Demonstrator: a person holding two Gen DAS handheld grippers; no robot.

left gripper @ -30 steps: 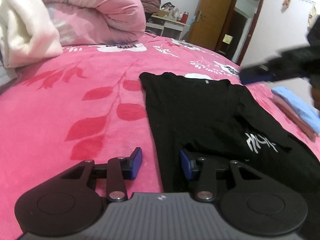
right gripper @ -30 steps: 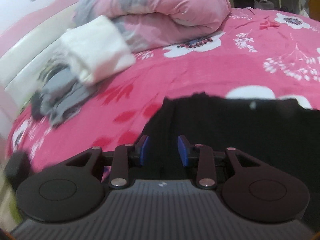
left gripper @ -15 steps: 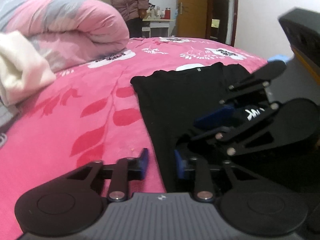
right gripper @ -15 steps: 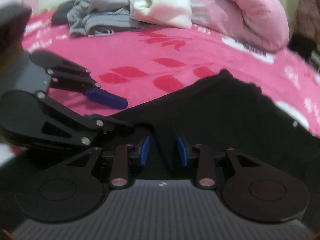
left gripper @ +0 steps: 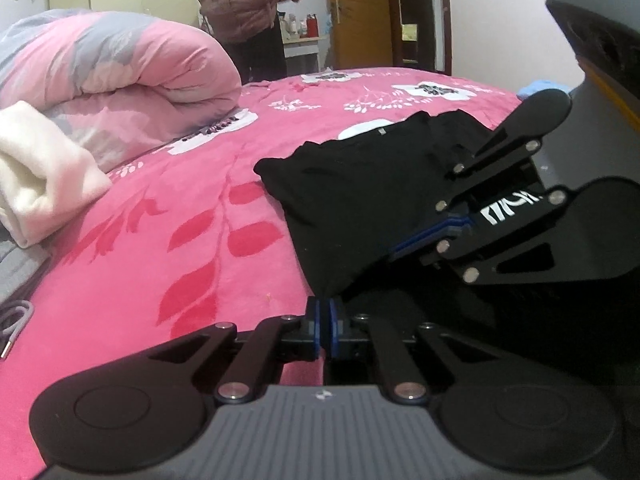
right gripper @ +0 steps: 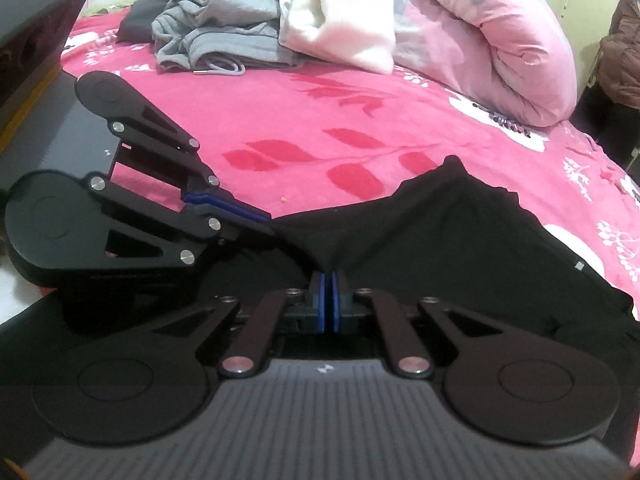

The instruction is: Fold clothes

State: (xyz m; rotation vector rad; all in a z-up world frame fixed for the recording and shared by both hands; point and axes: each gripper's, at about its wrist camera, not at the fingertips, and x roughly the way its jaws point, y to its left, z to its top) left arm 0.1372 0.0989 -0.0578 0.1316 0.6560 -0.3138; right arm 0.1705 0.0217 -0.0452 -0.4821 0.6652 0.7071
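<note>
Now both grippers have clamped down: a second ago the left gripper (left gripper: 325, 330) and the right gripper (right gripper: 330, 304) stood with their blue pads apart over the near edge of the black T-shirt (left gripper: 360, 200); at present each pair of pads is pressed together on a pinch of black cloth, which rises in a small peak out of each. The shirt lies on the pink floral bedspread (left gripper: 180, 220), its collar label toward 12 o'clock in the left wrist view and its white print at about 3 o'clock, partly behind the right gripper. That gripper has swung in from 2 o'clock to sit just beside the left one. With two neighbouring points of the near edge held, I judge a fold is being set up, likely carrying that edge toward the collar. The rolled quilt (left gripper: 132, 80) stays well clear at 10 o'clock.
</note>
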